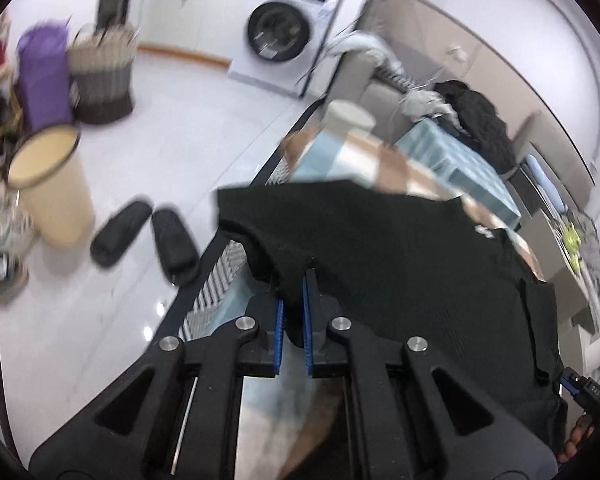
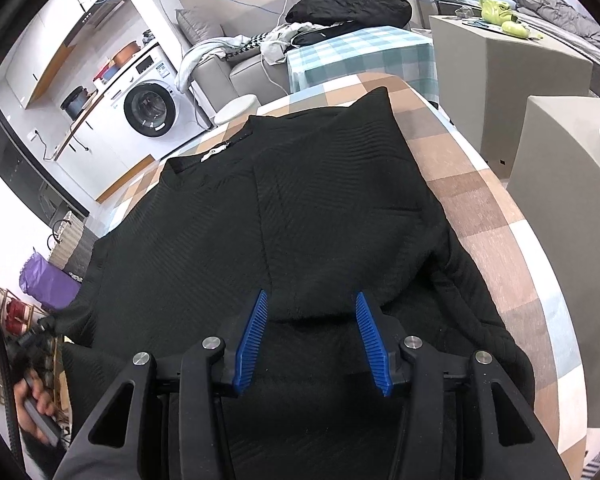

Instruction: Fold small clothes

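Note:
A black ribbed knit top (image 2: 220, 220) lies spread on the table's checked cloth (image 2: 480, 200), neckline with a small white label toward the far side. In the left wrist view my left gripper (image 1: 296, 288) is shut on an edge of the black top (image 1: 400, 260) near the table's left rim, and the pinched fabric is lifted and bunched between the blue pads. My right gripper (image 2: 311, 295) stands open low over the near part of the top. A soft fold of the fabric lies between its blue fingers (image 2: 256, 332), which do not press on it.
On the floor to the left stand a washing machine (image 1: 280, 32), a woven basket (image 1: 102, 76), a purple bag (image 1: 44, 76), a cream bin (image 1: 56, 184) and black slippers (image 1: 120, 232). A sofa with a black jacket (image 2: 352, 0) lies beyond the table. Grey boxes (image 2: 500, 60) stand right.

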`<state>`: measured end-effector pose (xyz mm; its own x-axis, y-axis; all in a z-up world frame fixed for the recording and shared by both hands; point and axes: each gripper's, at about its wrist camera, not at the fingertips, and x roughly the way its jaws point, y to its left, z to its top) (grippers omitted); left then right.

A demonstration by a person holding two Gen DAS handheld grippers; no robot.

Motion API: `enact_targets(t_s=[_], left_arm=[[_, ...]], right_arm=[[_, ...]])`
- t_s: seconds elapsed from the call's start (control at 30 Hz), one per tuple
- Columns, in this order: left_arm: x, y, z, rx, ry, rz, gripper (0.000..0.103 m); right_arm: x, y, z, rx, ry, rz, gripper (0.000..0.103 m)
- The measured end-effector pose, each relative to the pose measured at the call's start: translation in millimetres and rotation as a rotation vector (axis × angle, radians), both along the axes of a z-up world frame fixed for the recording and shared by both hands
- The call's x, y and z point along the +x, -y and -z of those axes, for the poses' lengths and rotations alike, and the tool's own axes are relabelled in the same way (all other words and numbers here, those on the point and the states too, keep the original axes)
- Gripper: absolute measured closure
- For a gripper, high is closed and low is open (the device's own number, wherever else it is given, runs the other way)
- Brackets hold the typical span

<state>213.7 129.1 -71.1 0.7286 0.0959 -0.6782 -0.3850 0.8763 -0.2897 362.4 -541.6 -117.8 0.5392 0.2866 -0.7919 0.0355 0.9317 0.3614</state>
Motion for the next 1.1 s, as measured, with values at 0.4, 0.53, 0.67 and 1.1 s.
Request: enact_targets(t_s=[0.4,0.53,0.67,1.1], left_arm=[[80.0,153.0,-44.2,-0.063,0.066,0.536,0.045],[73.5,154.6,-33.8,-0.032,0.058,0.512,0.036],[66.0,128.6,-16.9,-0.072,0.022,0.429,0.036],[108.3,107.3,34.4,-0.088,-0.058,0.363,0.084]], right_arm=[[-10.6,18.6,-4.4,0.011,0.003,0.056,0.055],[-12.4,23.6,-3.8,0.009,0.001,0.067,0.055],[-14.5,24.2,-2.5,0.016,0.001,0.064,0.055],[-16.5,25.9,7.3,0.038,-0.035,0.07,0.053]])
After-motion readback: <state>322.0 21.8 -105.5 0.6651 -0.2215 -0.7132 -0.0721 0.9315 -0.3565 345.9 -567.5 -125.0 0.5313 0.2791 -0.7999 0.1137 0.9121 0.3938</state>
